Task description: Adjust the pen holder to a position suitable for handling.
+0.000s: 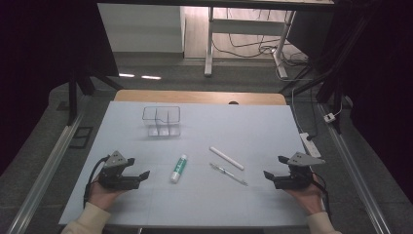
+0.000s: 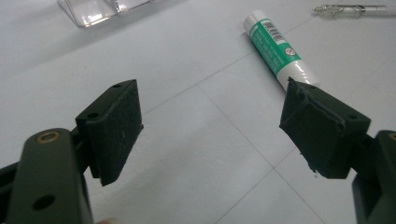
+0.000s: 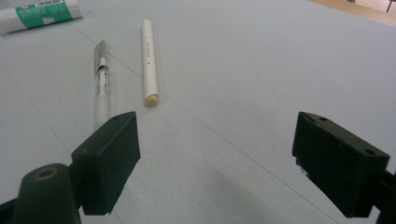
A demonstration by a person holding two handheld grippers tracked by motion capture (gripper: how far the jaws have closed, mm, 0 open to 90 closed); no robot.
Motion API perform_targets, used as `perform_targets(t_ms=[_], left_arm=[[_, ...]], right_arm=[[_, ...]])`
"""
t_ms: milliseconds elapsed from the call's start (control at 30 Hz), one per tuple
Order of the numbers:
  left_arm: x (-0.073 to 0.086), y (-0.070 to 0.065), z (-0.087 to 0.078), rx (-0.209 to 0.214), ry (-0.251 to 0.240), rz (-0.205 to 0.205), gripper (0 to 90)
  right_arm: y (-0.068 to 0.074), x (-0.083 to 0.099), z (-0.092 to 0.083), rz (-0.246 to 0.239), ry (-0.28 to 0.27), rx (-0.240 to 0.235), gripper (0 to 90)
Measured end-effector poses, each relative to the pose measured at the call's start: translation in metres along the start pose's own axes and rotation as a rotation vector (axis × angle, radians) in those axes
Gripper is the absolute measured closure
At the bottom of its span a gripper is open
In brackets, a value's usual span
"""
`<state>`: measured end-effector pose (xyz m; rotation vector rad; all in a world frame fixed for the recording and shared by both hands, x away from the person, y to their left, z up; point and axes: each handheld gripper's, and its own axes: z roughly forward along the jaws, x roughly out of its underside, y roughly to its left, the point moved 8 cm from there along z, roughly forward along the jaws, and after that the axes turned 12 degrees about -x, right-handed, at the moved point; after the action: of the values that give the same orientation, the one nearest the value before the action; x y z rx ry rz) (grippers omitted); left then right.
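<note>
In the high view, the person is resting both hands at the near edge of the table (image 1: 253, 122), with the left gripper (image 1: 141, 176) at the near left and the right gripper (image 1: 272, 168) at the near right, both with jaws spread wide and nothing between them. Between them, a green and white tube (image 1: 178, 168) is lying nearest the left gripper, a white stick (image 1: 226, 158) and a clear pen (image 1: 229, 174) are lying just right of centre, near each other but apart, and a clear divided tray (image 1: 161, 121) is standing farther off, toward the far left. In the left gripper view, the released pads are framing bare table, the tube (image 2: 275, 49) is lying flat just beyond the right-hand jaw, the tray's corner (image 2: 100, 9) is showing at the far left and the pen's tip (image 2: 348, 8) at the far right. The tube looks light, smooth and rounded, so it is likely to roll or slip; pinching across its middle, where the body looks fullest and most yielding, seems safest. In the right gripper view, the jaws are standing wide apart and empty, the pen (image 3: 101, 81) and stick (image 3: 149, 63) are lying side by side ahead of the left-hand jaw, and the tube's end (image 3: 39, 14) is lying at the far left. Both look thin, stiff and light, sitting low on the table; a grip at mid-length should be steadiest.
</note>
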<state>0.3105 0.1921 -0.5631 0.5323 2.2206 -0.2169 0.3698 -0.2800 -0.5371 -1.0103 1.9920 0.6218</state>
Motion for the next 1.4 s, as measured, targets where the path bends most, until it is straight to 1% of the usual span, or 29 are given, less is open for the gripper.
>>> perform_targets(t_ms=[100, 267, 433, 933, 1100, 1167, 1233, 1400], left_arm=[[0.001, 0.0, 0.001, 0.004, 0.002, 0.003, 21.2], [0.001, 0.001, 0.0, 0.005, 0.003, 0.005, 22.4], [0.002, 0.002, 0.001, 0.004, 0.005, -0.001, 23.0], [0.002, 0.004, 0.002, 0.007, 0.004, 0.001, 23.4], [0.002, 0.005, 0.002, 0.008, 0.003, -0.001, 23.4], [0.002, 0.006, 0.003, 0.008, 0.004, -0.005, 23.5], [0.001, 0.008, 0.003, 0.008, 0.0, -0.015, 23.5], [0.0, 0.013, 0.004, 0.002, -0.004, -0.026, 23.9]], right_arm=[[0.001, -0.001, 0.0, -0.003, -0.007, -0.005, 15.0], [0.001, 0.002, 0.003, -0.004, 0.006, -0.016, 15.5], [-0.001, 0.006, 0.004, -0.002, 0.022, -0.01, 15.7], [-0.001, 0.005, 0.005, -0.005, 0.014, -0.013, 17.0], [-0.001, 0.006, 0.005, -0.005, 0.023, -0.008, 17.3], [-0.001, 0.006, 0.005, -0.007, 0.022, -0.014, 17.4], [-0.001, 0.006, 0.005, -0.006, 0.023, -0.008, 17.6], [-0.002, 0.006, 0.005, -0.002, 0.018, -0.008, 17.7]])
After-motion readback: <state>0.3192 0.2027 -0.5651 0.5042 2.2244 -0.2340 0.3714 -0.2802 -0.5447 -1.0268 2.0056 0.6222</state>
